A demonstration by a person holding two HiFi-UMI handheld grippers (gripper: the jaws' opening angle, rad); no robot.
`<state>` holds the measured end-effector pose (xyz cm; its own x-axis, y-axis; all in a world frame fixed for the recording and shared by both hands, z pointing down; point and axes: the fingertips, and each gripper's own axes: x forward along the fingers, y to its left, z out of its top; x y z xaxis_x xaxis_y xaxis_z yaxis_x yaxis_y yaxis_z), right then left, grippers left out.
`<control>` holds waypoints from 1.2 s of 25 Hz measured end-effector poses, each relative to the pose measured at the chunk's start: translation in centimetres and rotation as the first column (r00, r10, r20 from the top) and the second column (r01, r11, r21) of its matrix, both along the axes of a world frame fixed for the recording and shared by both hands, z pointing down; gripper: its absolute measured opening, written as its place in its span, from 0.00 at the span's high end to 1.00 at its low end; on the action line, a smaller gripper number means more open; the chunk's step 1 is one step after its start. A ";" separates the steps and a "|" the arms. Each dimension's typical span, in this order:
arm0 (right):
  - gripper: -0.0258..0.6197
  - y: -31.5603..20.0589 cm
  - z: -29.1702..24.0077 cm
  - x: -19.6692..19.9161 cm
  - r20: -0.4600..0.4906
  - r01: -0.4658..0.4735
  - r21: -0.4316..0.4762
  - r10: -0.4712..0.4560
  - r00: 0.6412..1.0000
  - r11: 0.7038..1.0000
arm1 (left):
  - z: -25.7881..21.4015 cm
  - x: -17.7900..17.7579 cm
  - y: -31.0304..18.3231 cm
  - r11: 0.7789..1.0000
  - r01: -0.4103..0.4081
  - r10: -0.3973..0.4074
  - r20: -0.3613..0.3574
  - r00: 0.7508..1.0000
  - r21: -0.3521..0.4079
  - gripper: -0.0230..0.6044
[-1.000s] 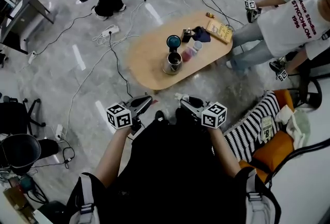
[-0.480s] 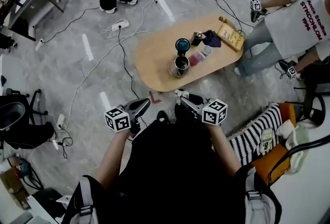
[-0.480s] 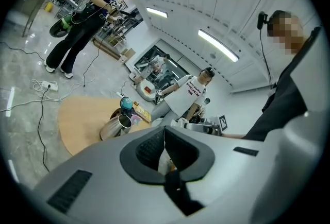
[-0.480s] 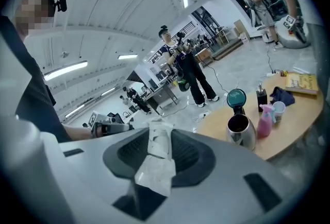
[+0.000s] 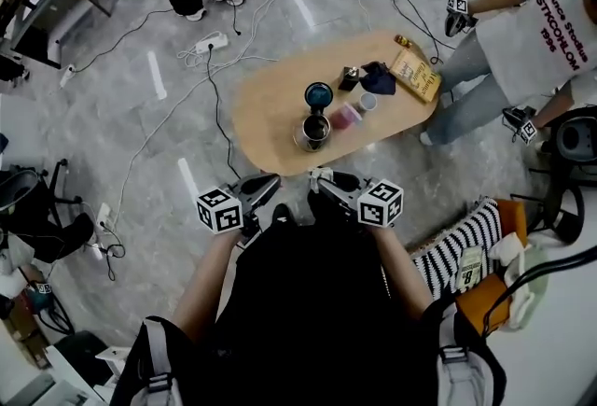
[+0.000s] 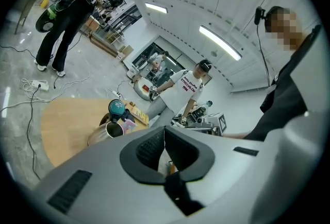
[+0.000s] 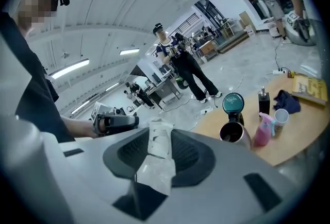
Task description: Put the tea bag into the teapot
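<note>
A steel teapot (image 5: 314, 130) with its teal lid (image 5: 318, 96) swung open stands near the front edge of the oval wooden table (image 5: 270, 105). My right gripper (image 5: 322, 178) is shut on a white paper tea bag (image 7: 156, 164), which sticks out between the pads; the teapot (image 7: 233, 134) lies ahead of it to the right. The jaws of my left gripper (image 5: 264, 187) stand together with nothing in them. In the left gripper view the left gripper (image 6: 164, 131) faces the teapot (image 6: 105, 133) from short of the table. Both grippers hang over the floor.
Behind the teapot are a pink bottle (image 5: 347, 115), a white cup (image 5: 367, 102), a dark cloth (image 5: 381, 76), a small dark bottle (image 5: 350, 77) and a yellow book (image 5: 417, 76). A seated person (image 5: 532, 31) is at the table's right. Cables and a power strip (image 5: 210, 45) cross the floor.
Both grippers have moved forward toward the table, which now sits closer in view. The tea bag stays in the right gripper.
</note>
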<state>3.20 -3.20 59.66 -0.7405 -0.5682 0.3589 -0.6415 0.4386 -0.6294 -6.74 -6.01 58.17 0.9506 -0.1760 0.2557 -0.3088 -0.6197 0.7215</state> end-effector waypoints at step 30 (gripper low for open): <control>0.77 -8.2 3.1 6.6 0.046 0.307 -0.042 -0.306 0.951 0.951 | 1.1 8.4 -4.8 0.970 0.241 -0.238 0.075 0.968 -0.025 0.94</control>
<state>9.75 -11.45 62.76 -0.8900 -0.2944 0.3483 -0.4560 0.5787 -0.6761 1.68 -10.77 59.30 0.8609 -0.3864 0.3310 -0.4967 -0.4970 0.7116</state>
